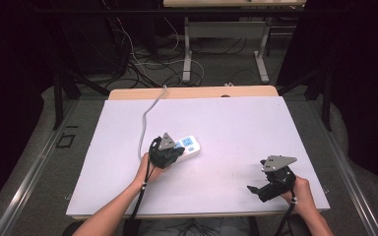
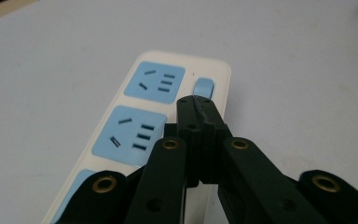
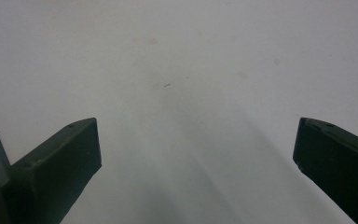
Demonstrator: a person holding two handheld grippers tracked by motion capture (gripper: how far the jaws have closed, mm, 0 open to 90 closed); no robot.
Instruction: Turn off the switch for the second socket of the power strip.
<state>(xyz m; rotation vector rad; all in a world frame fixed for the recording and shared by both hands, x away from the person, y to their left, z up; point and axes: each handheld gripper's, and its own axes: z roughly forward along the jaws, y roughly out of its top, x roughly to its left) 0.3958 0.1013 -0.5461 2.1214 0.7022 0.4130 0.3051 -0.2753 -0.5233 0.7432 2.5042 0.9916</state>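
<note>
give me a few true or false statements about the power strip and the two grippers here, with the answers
1. The left gripper has its jaws shut, tips at the blue switch of the power strip. True.
2. The right gripper is closed on a plug. False: its jaws stand wide apart over the bare white table, nothing between them.
3. The power strip's sockets have blue faces. True.
4. A plug sits in one of the visible sockets. False: the sockets that show are empty.
5. The strip's grey cable runs toward the table's far edge. True.

Beyond the white table (image 1: 236,128), cables (image 1: 142,64) litter the floor.
</note>
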